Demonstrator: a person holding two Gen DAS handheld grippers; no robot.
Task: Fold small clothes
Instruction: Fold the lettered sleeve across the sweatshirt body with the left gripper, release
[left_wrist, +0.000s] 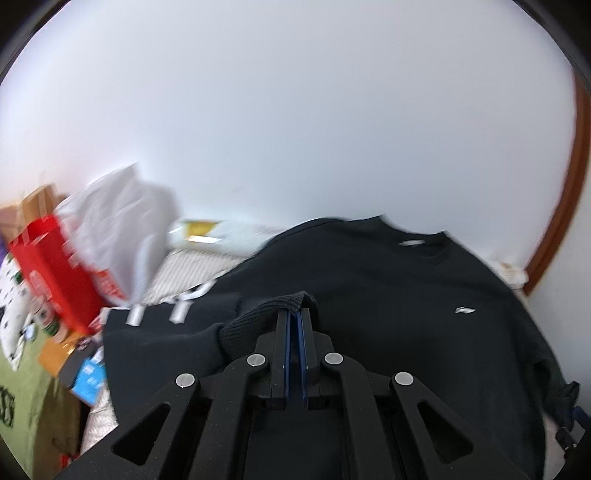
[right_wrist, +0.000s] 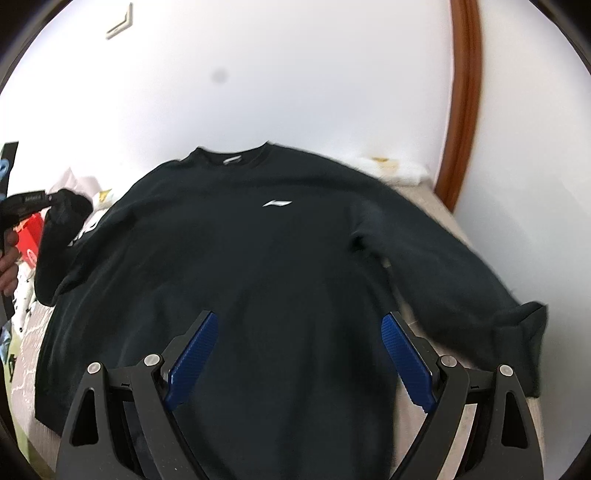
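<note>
sweatshirt (right_wrist: 236, 258): matt blk knit cloth | cuff (left_wrist: 269, 314): ribbed | pads (right_wrist: 192, 354): textured blue

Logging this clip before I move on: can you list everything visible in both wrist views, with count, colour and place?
sweatshirt: one, black with a white chest logo, spread flat on the bed, front up.
sleeve cuff: one, black ribbed, lifted, pinched in the left gripper.
bed cover: one, beige, under the sweatshirt.
red bag: one, red, left of the bed.
white bag: one, white, blurred, beside the red bag.
wall: white, behind the bed.
wooden frame: one, brown, at right.
left gripper: black, blue pads, shut on the cuff.
right gripper: black, blue pads, open above the sweatshirt.
hand: one, at far left.
</note>
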